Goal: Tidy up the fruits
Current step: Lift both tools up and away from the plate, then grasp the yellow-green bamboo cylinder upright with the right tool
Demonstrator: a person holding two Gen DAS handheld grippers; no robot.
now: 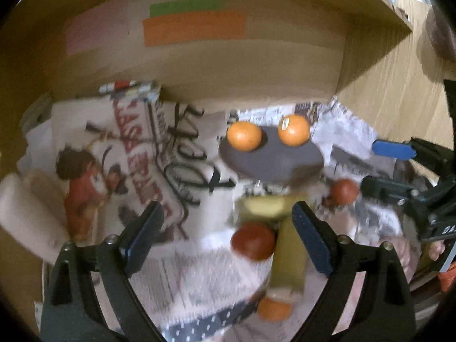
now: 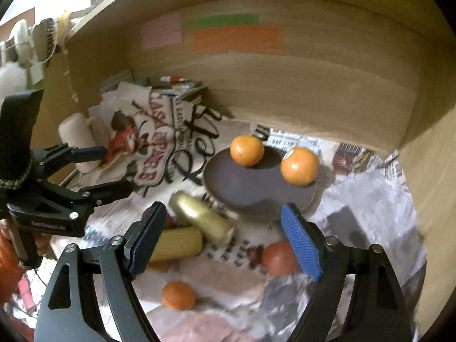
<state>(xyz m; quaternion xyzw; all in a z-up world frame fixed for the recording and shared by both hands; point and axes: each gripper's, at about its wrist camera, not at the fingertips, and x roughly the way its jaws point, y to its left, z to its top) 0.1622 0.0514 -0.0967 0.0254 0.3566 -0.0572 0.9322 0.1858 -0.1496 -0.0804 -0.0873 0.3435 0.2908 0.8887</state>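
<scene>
A dark round plate lies on newspaper inside a wooden shelf bay and bears two oranges. In front of it lie two yellow-green banana-like pieces, two red tomatoes and a third orange. My left gripper is open and empty above the loose fruit; it also shows in the right wrist view. My right gripper is open and empty; it shows at the right of the left wrist view.
Newspaper covers the shelf floor. A cream mug lies at the left. Small books stand at the back left. Wooden walls close in the back and sides.
</scene>
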